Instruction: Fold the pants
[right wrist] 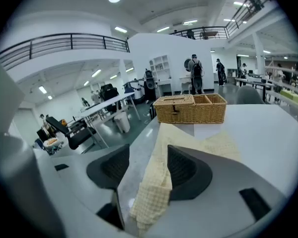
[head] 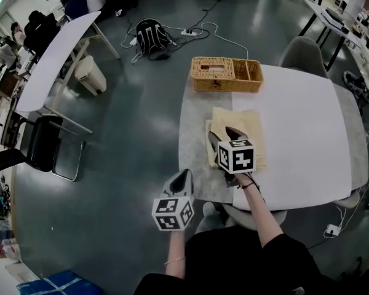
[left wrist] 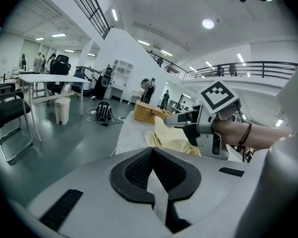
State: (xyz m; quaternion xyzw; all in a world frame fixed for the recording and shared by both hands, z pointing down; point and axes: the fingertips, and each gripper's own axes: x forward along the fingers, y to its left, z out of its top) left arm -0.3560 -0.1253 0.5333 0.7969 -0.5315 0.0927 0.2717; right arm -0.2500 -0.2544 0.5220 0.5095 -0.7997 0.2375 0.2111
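Note:
The pale yellow pants lie folded on the left part of the table. My right gripper hovers over their near left side. In the right gripper view its jaws stand wide apart; a checked fold of the pants hangs between them against the right pad, and neither pad presses on it. My left gripper sits at the table's near left edge, apart from the cloth. In its own view the left gripper has its pads together with nothing between them, and the pants lie ahead.
A wicker basket stands at the table's far left edge, just beyond the pants. A grey chair is behind the table. On the floor to the left are a backpack, a white bin, a long white table and a black chair.

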